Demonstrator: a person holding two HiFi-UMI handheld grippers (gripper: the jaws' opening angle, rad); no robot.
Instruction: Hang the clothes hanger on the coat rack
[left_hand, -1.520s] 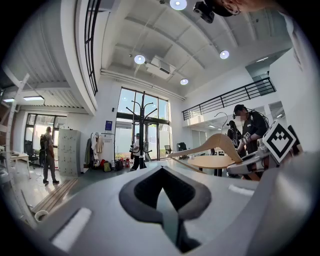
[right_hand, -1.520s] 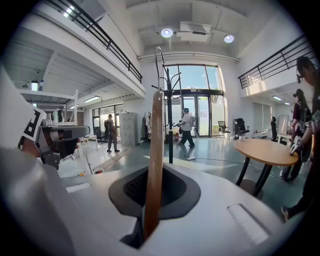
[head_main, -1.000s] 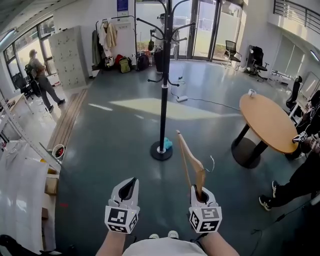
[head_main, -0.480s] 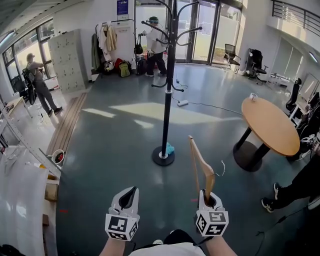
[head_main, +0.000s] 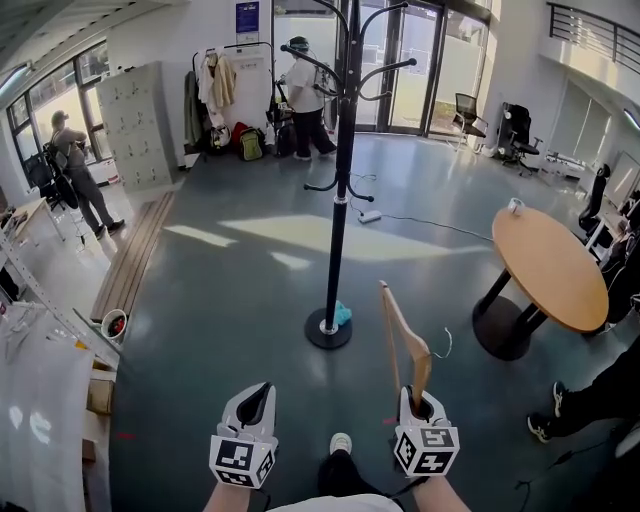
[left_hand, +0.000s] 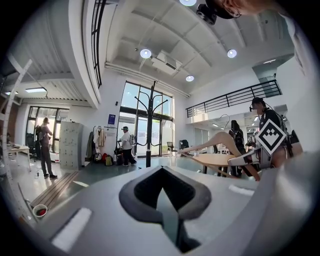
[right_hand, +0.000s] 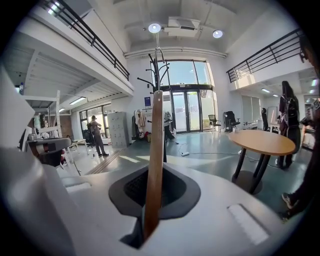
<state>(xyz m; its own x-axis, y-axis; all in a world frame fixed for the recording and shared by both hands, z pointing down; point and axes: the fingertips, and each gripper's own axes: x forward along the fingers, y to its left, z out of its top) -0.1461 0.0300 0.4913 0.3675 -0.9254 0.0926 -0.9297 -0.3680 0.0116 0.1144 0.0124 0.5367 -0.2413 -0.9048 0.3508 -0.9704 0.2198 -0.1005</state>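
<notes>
A black coat rack (head_main: 341, 170) stands on its round base (head_main: 328, 329) on the grey floor ahead of me, slightly left of centre; its hooked arms spread near the top. It also shows far off in the left gripper view as the rack (left_hand: 149, 125) and behind the hanger as the rack (right_hand: 161, 75). My right gripper (head_main: 422, 407) is shut on one end of a wooden clothes hanger (head_main: 402, 340), which rises from the jaws with its wire hook (head_main: 443, 345) pointing right. The hanger's bar (right_hand: 154, 160) fills the middle of the right gripper view. My left gripper (head_main: 254, 402) is shut and holds nothing.
A round wooden table (head_main: 548, 268) on a black pedestal stands to the right. A person's legs (head_main: 585, 395) are at the lower right. Another person (head_main: 303, 95) stands by the glass doors behind the rack; a third (head_main: 78, 165) is at the far left near lockers (head_main: 135, 120).
The coat rack has drawn nearer and shifted slightly right in the head view as I walk forward. The hanger stays gripped. The person by the doors has moved into view.
</notes>
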